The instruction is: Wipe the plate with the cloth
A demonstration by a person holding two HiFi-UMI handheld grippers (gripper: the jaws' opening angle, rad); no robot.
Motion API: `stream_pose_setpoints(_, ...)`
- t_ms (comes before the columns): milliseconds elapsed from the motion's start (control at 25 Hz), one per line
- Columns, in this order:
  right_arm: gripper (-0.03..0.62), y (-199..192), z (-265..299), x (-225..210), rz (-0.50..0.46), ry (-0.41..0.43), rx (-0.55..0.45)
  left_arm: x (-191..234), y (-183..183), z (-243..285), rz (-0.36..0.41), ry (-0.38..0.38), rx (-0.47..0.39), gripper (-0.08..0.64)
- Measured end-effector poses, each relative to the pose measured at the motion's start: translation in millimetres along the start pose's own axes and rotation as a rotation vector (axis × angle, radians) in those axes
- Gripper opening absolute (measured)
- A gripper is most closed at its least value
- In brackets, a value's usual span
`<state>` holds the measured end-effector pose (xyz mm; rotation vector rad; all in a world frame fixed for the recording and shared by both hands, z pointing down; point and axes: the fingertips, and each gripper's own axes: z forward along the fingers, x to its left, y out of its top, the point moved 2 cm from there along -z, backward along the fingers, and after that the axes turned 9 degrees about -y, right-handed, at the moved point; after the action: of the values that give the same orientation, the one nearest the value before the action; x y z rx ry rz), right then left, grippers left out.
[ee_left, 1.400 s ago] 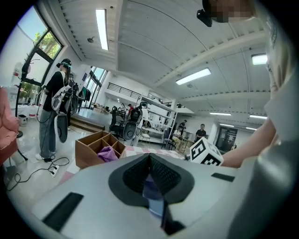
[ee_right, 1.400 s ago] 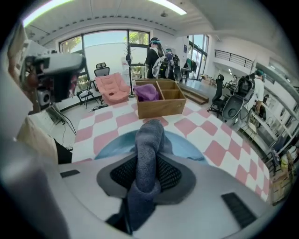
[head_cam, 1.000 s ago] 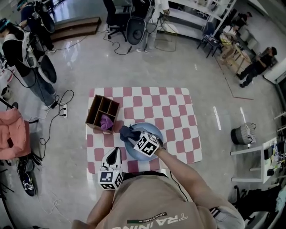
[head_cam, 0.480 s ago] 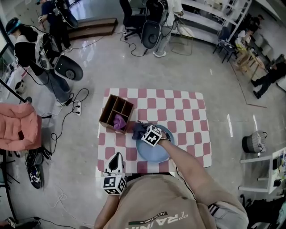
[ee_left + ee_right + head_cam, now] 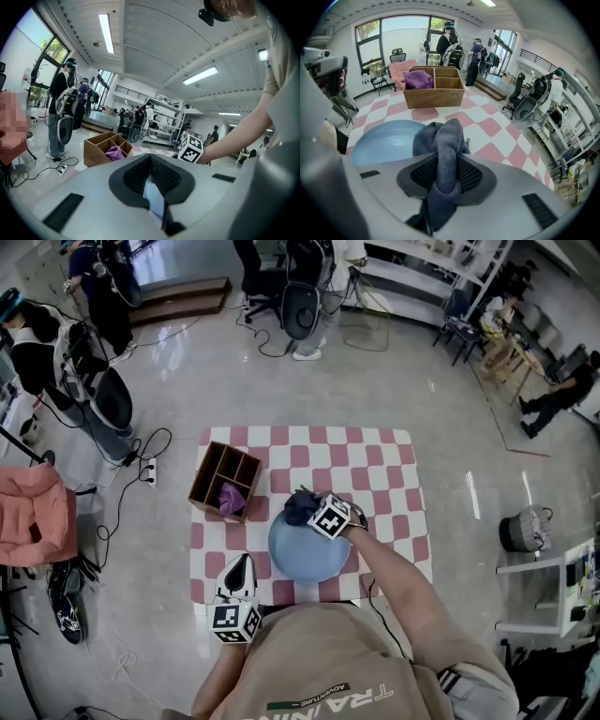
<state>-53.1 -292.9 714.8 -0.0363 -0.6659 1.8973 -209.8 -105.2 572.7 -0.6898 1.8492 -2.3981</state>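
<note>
Right gripper (image 5: 446,174): jaws clamped on bunched grey-blue towelling cloth (image 5: 440,136)
Round pale-blue plate (image 5: 379,143): your cloth sits at its far rim; wipe toward yourself

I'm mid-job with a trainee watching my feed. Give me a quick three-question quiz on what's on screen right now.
1. True or false: the right tool is clamped on the grey cloth.
2. Fill in: the plate on the checked mat is ___ in colour.
3. Where does the purple cloth lie? A. on the plate. B. in a compartment of the wooden box. C. on the checked mat.

Key: 1 true; 2 blue; 3 B.
</note>
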Motion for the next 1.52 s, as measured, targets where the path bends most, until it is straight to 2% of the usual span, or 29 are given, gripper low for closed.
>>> stream_pose_setpoints(360,0.115,-54.6,-31.1,-15.9,0.065,-0.022,0.012,-34.2,1.7,25.2,0.040,-0.081,0.028,0.015)
stream_pose_setpoints(800,0.115,-118.2,-74.5,22.9,0.114,0.006,0.004,-69.9,-14.2,26.7,0.039,-0.136,0.070,0.015)
stream_pose_setpoints(1120,0.115,-128.0,-93.7,65.7,0.126,0.035,0.001,-64.6,-21.8,21.9,0.039,-0.126,0.072,0.015)
stream_pose_setpoints(1520,0.115,-95.4,-100.2,137.7,0.119,0.107,0.003,-39.0,-21.6,4.3,0.004,-0.094,0.039,0.015)
